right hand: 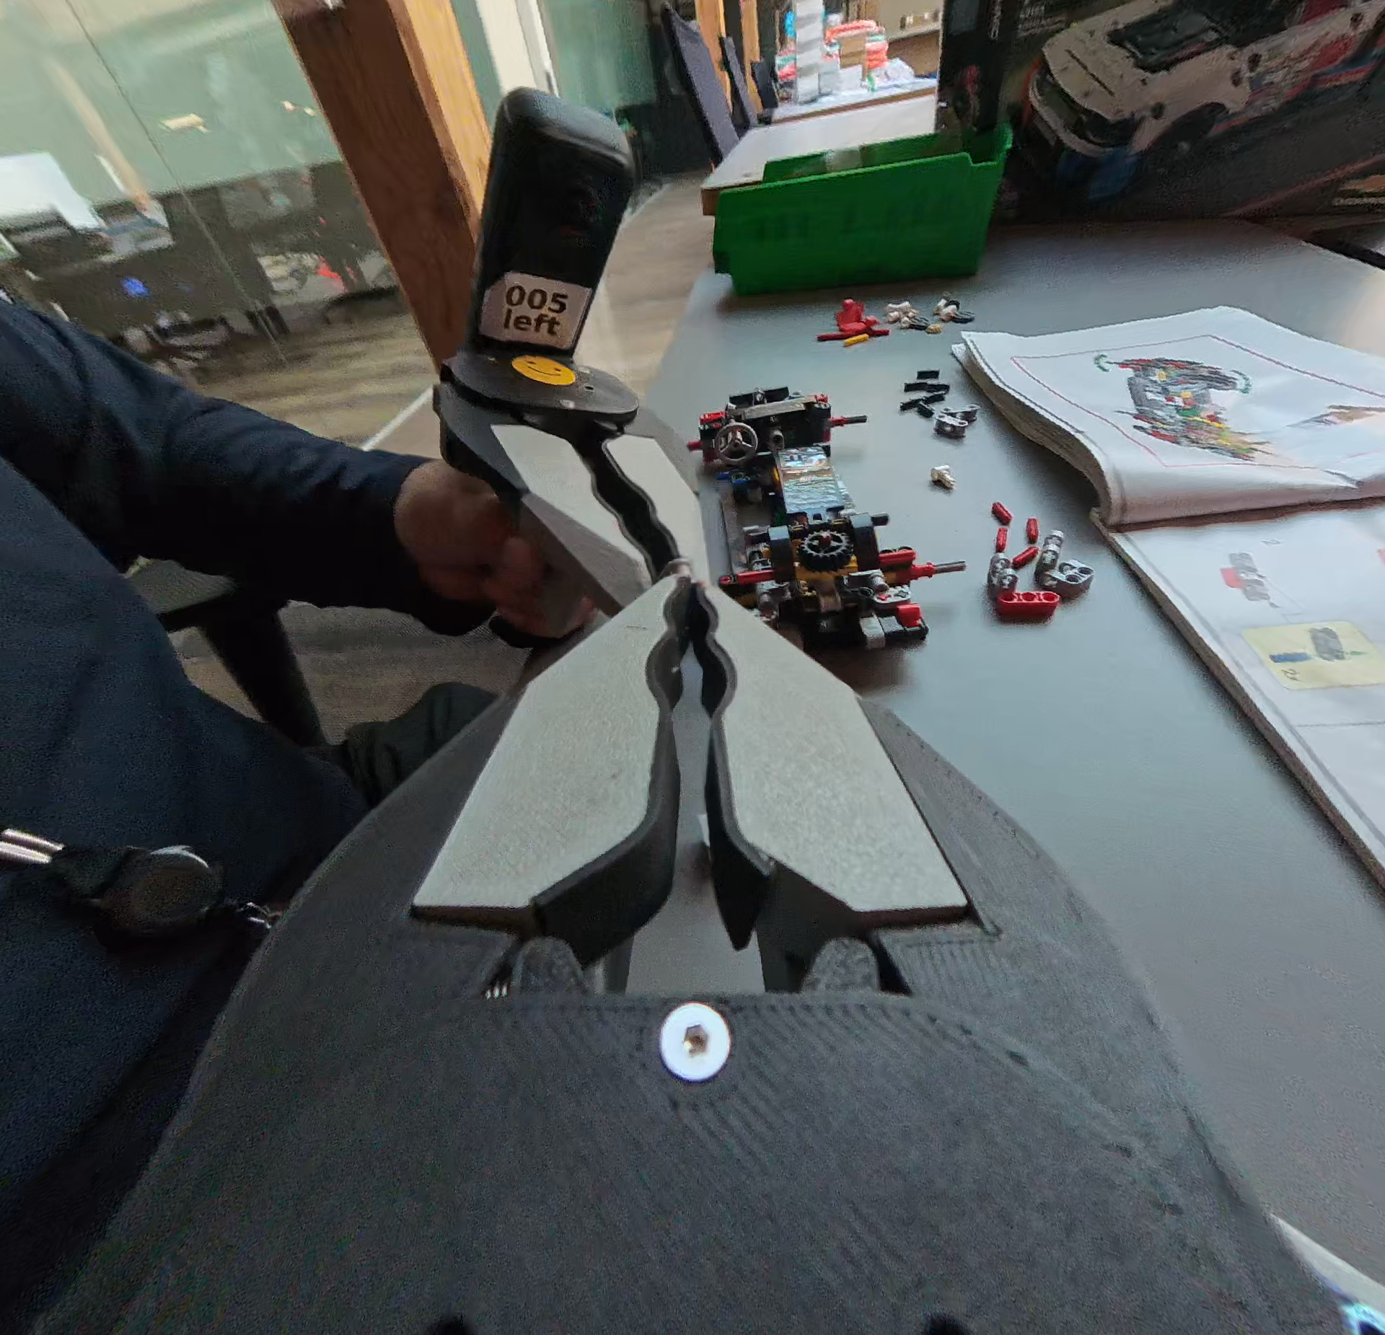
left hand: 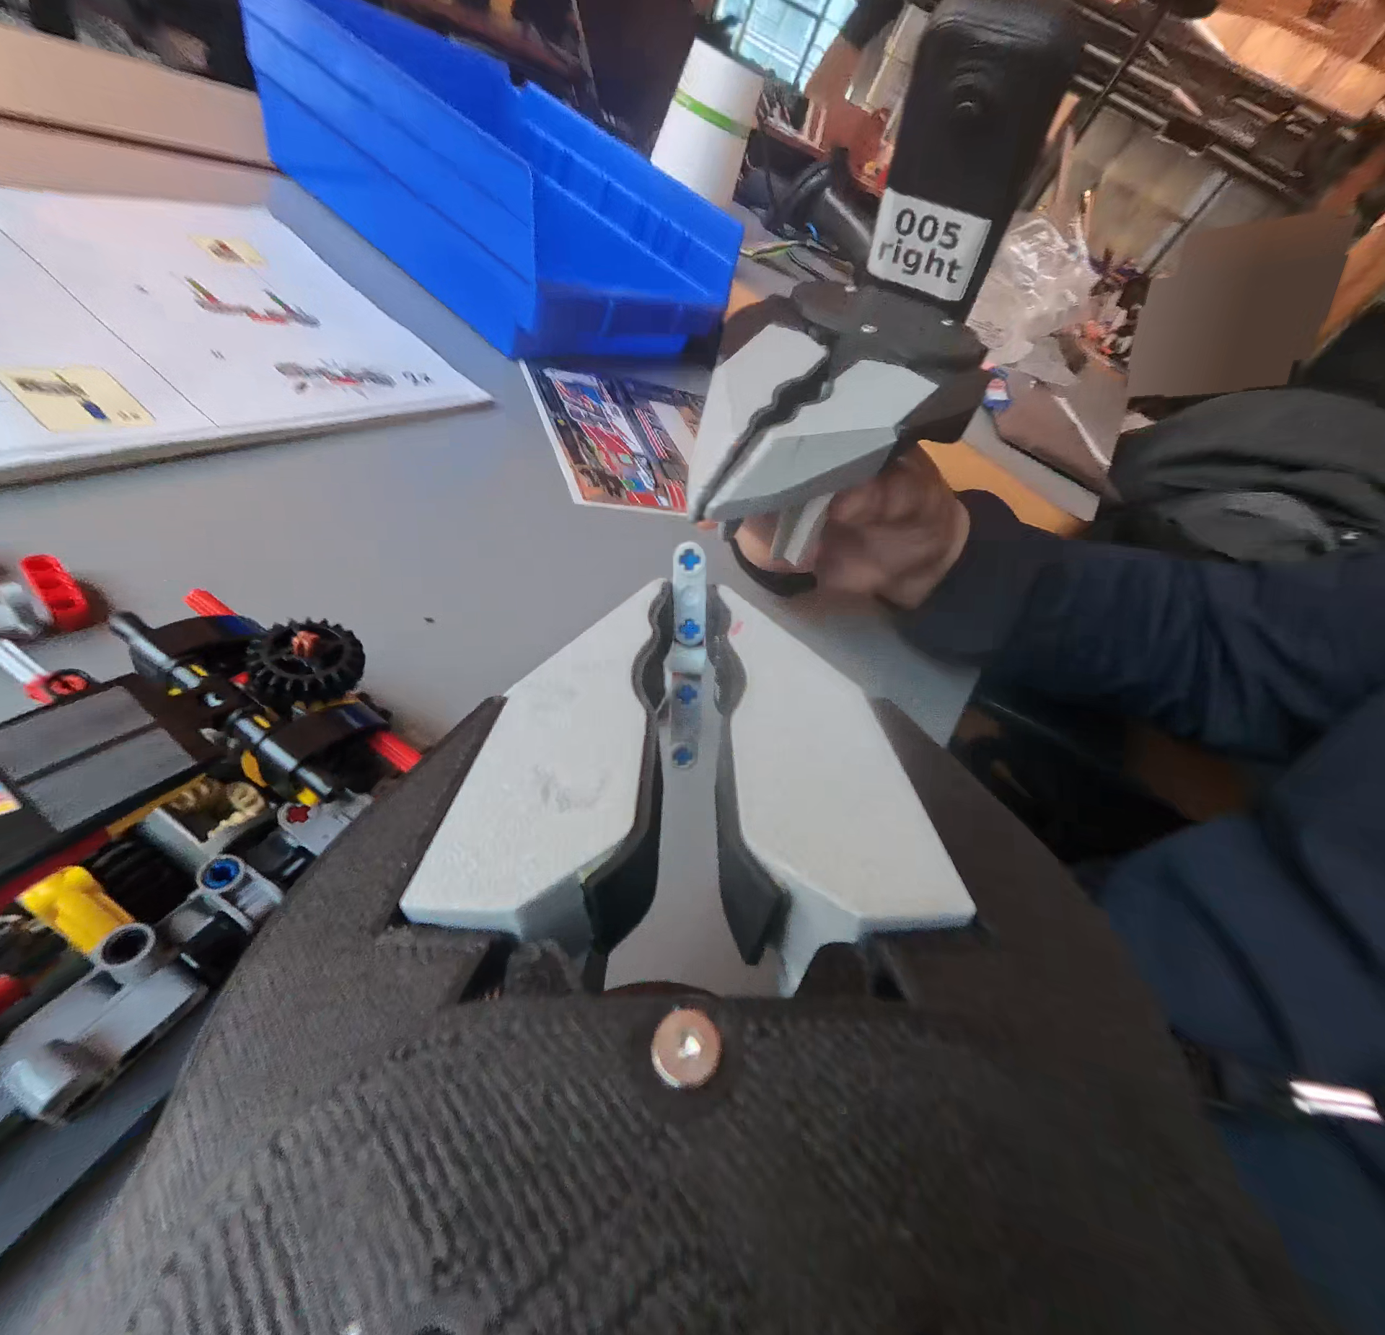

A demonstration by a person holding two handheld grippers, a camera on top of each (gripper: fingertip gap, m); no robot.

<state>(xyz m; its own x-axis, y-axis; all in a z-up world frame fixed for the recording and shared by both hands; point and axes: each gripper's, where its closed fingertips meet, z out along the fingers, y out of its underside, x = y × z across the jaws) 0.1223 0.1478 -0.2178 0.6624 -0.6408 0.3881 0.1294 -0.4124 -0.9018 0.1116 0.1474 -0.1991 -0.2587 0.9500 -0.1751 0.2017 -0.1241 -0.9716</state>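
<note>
My left gripper [left hand: 689,596] is shut on a thin light-grey beam with blue cross-shaped pins [left hand: 689,561], held upright above the grey table [left hand: 375,535]; the beam's top sticks out past the fingertips. My right gripper [right hand: 691,587] is shut, with its pads together and nothing visible between them. It also shows in the left wrist view [left hand: 703,514], tips pointing down just above and right of the beam's top. In the right wrist view the left gripper [right hand: 677,571] is tip to tip with mine. A partly built black, red and yellow toy car chassis [right hand: 817,542] lies on the table beside them.
An open instruction booklet [right hand: 1199,415] lies right of the chassis, with loose red and grey parts [right hand: 1034,580] between them. A green bin [right hand: 854,220] and a set box [right hand: 1199,63] stand at the back. A blue bin [left hand: 487,197], a sticker sheet [left hand: 622,437] and a white cup [left hand: 708,122] are near. Both grippers' tips are close together, under 4 cm apart.
</note>
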